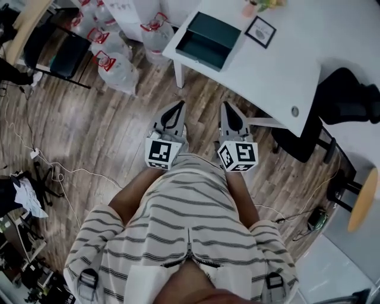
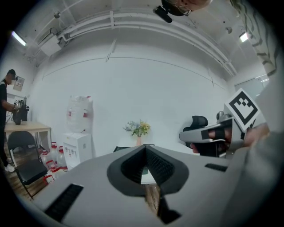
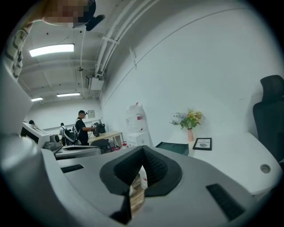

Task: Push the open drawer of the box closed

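Well, my left gripper (image 1: 179, 105) and right gripper (image 1: 226, 107) are pressed together, empty; the drawer (image 1: 203, 48) of the far box (image 1: 218, 28) looks light, stiff: I'd push its front squarely.

vase (image 1: 250, 8) cut by top edge | box (image 2: 119, 149) mostly behind left gripper (image 2: 145, 148) | framed picture (image 1: 260, 31) print too small to read | stool (image 1: 363, 199) clipped right

The floor (image 1: 107, 124) is grained wood plank with a dull sheen. The table (image 1: 279, 71) is smooth matt white. The box (image 1: 209, 37) looks matt. The bottles (image 1: 122, 72) are clear glossy plastic. The left gripper (image 1: 178, 105) and right gripper (image 1: 228, 107) are matt grey plastic with ribbed black pads (image 2: 160, 166). The shirt (image 1: 184, 208) is soft cloth.
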